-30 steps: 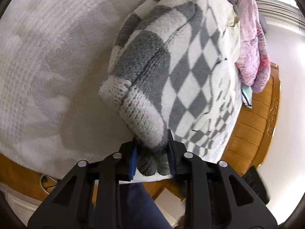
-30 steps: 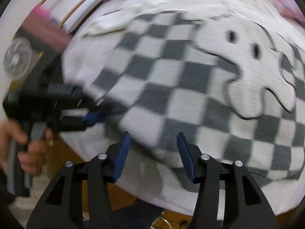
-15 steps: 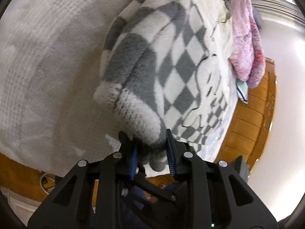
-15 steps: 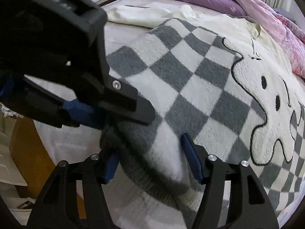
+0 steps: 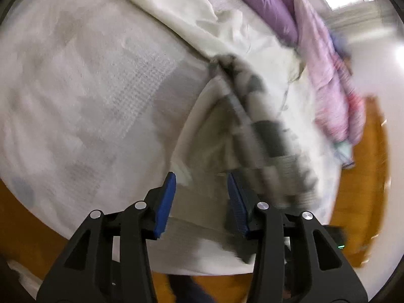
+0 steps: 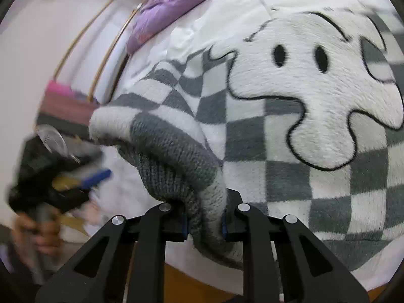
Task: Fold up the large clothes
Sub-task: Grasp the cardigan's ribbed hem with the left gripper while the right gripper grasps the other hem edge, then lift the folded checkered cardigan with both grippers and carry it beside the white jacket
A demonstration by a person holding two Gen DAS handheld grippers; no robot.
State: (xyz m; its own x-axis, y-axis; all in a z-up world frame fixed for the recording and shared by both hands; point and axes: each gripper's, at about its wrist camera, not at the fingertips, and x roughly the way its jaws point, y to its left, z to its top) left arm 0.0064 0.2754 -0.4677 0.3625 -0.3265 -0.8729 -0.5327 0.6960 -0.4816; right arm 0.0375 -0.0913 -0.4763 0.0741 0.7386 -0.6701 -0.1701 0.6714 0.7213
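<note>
A grey-and-white checkered knit sweater [image 6: 265, 136] with a white ghost figure [image 6: 315, 96] lies on the bed. My right gripper [image 6: 204, 223] is shut on the sweater's ribbed hem corner and lifts it. In the left wrist view the sweater [image 5: 262, 126] is blurred, seen edge-on to the right. My left gripper [image 5: 202, 197] is open and empty above the white bed cover [image 5: 88, 96]. It also shows blurred at the left of the right wrist view [image 6: 83, 184], held by a hand.
A cream garment [image 5: 192, 17] and a purple-pink quilt [image 5: 323, 58] lie at the far side of the bed. A wooden bed frame [image 5: 363, 176] runs along the right. The quilt [image 6: 171, 2] also shows behind the sweater.
My left gripper let go of the hem and opened, then pulled away left. My right gripper closed on the same hem corner and now holds it up.
</note>
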